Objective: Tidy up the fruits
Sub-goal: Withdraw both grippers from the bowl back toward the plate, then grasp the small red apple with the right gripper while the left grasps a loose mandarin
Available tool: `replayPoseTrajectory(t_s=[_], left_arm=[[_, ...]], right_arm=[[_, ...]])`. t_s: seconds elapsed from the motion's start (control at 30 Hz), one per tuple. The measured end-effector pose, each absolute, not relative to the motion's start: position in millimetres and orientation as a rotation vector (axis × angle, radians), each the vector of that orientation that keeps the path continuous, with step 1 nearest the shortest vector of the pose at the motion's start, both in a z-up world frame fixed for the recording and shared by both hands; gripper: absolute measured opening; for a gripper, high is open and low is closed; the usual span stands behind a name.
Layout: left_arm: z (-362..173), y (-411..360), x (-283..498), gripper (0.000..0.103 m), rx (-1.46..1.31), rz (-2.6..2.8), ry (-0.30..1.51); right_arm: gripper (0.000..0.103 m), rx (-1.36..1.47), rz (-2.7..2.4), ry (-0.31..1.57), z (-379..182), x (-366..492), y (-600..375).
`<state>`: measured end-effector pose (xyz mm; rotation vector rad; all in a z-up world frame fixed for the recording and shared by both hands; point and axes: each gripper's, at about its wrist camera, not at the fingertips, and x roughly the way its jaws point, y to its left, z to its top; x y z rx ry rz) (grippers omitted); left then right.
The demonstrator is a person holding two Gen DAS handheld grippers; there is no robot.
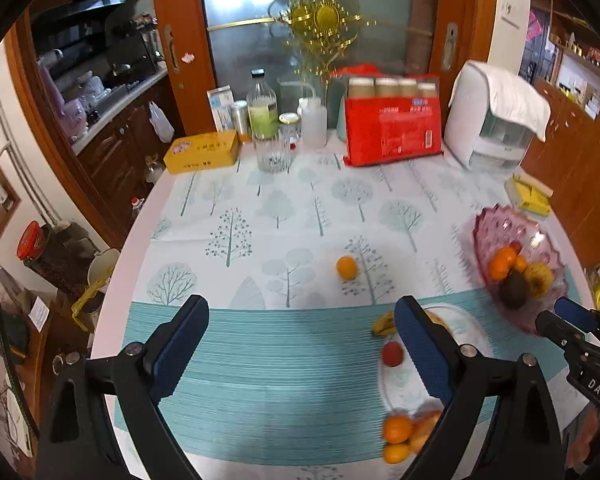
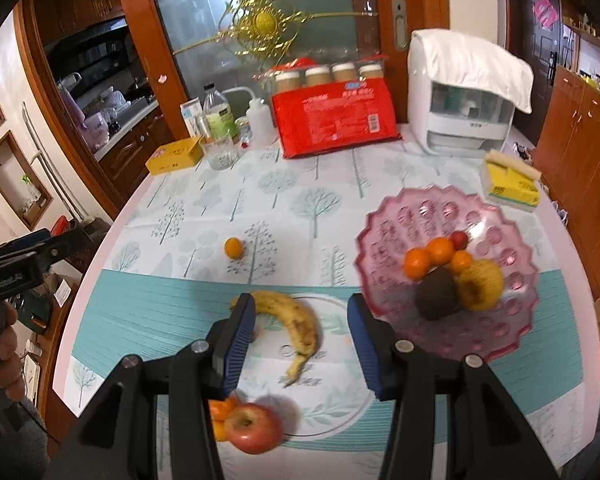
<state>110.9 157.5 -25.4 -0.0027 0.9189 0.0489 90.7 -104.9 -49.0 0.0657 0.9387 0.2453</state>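
A pink glass bowl (image 2: 448, 216) (image 1: 496, 220) at the right holds oranges, a yellow fruit, a dark avocado and a small red fruit. A banana (image 2: 296, 320) lies on a flat white plate (image 2: 340, 408). My right gripper (image 2: 300, 302) hovers over the banana, open, its pads clear of it. An apple (image 2: 254, 428) and oranges (image 2: 220, 412) sit at the plate's near edge. One orange (image 1: 347, 267) (image 2: 234, 248) lies alone on the tablecloth. A small red fruit (image 1: 392, 354) sits on the plate. My left gripper (image 1: 302, 306) is wide open over the bare teal stripe, holding nothing.
At the table's back stand a red package (image 1: 392, 132), a white appliance (image 1: 488, 120), a yellow tin (image 1: 202, 152), bottles and a glass (image 1: 274, 158). A yellow box (image 2: 510, 182) lies behind the bowl. The table's left edge (image 1: 112, 292) drops to floor clutter.
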Motion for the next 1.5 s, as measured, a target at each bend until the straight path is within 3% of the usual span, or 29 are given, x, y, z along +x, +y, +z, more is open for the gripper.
replayPoseTrajectory(t_s=[0.5, 0.83, 0.93, 1.27, 1.5], left_arm=[[-91.7, 163.1, 181.9, 0.093, 0.159, -0.062, 0.979], [-117.9, 158.5, 207.6, 0.093, 0.174, -0.121, 1.022], [-125.7, 154.2, 216.6, 0.093, 0.17, -0.135, 1.034], [-172.6, 133.0, 256.6, 0.093, 0.102, -0.156, 1.107], [-207.8, 117.1, 281.9, 0.079, -0.002, -0.141, 1.16]], right_arm=[[0.048, 0.044, 0.343, 1.218, -171.1, 137.7, -22.8], [0.047, -0.033, 0.381, 1.315, -214.0, 154.5, 3.8], [0.034, -0.042, 0.384, 1.321, -220.6, 155.4, 4.7], [0.033, -0.047, 0.405, 1.246, -197.6, 150.6, -8.1], [0.033, -0.007, 0.34, 1.155, -166.4, 155.9, -42.6]])
